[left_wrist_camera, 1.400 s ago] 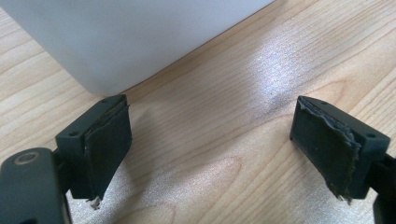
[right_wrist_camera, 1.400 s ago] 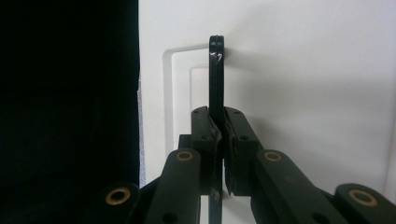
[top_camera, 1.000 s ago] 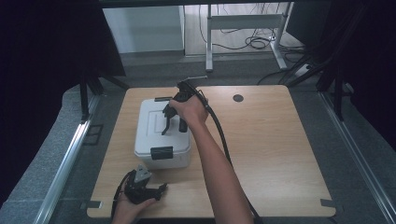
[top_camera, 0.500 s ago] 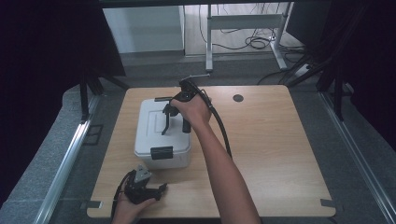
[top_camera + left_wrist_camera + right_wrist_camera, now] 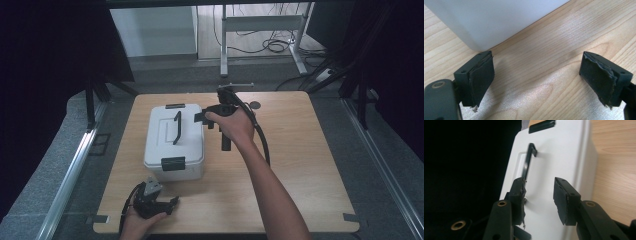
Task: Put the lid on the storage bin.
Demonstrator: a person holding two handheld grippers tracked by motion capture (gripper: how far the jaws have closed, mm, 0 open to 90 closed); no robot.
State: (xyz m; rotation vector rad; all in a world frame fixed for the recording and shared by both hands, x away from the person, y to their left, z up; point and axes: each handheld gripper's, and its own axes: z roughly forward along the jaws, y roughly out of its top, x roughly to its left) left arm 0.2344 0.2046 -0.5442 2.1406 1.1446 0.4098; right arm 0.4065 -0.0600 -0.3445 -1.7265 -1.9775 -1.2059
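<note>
We see the white box blocking the table's left-centre, its raised handle sticking up; bare wood right of it and along the near edge.

Wooden table (metal desk frame behind)

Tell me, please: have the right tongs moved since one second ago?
Yes. In the high view the right tongs have shifted rightward, off the white box's black handle toward the box's right edge, where they hover open. The box itself has not moved.

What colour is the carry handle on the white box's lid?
Black; the handle on the box shows best in the high view.
</note>
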